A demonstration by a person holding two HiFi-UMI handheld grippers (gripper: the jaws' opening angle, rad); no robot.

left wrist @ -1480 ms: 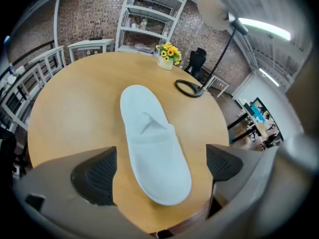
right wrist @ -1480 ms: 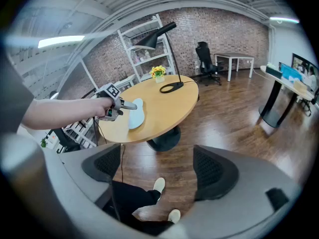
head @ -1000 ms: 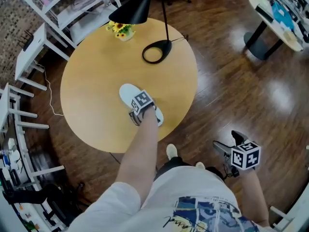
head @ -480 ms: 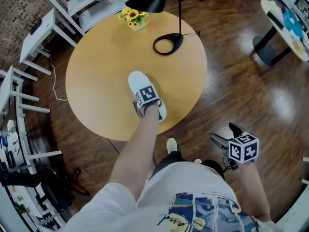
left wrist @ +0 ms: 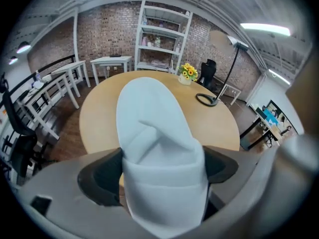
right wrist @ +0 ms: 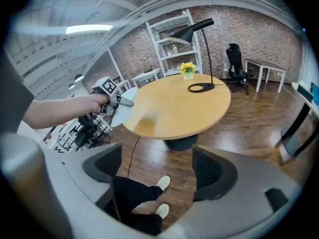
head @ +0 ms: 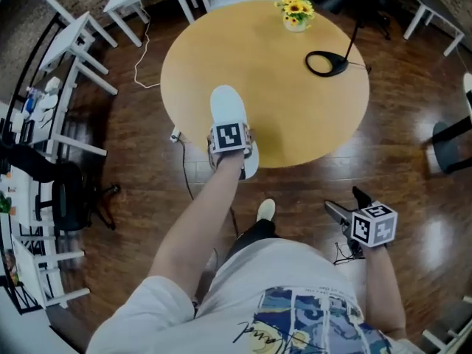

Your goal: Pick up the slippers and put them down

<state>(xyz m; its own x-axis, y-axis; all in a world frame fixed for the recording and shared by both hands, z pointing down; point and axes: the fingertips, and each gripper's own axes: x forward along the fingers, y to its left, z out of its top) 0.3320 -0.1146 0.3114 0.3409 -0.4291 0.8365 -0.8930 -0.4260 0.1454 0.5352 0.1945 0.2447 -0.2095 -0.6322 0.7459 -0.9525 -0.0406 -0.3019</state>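
Gripping the white slipper (head: 226, 103) tight, your left gripper (head: 229, 141) holds it at the round table's (head: 295, 87) near edge: pickup looks done, setting down remains. Your right gripper (head: 344, 204) hangs open, empty.

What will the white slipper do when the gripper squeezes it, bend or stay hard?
Probably squashy: the slipper folds inward where the left gripper pinches it. Likely light too: held by one end, it sticks out over the table without drooping much. It looks flat, so it shouldn't roll.
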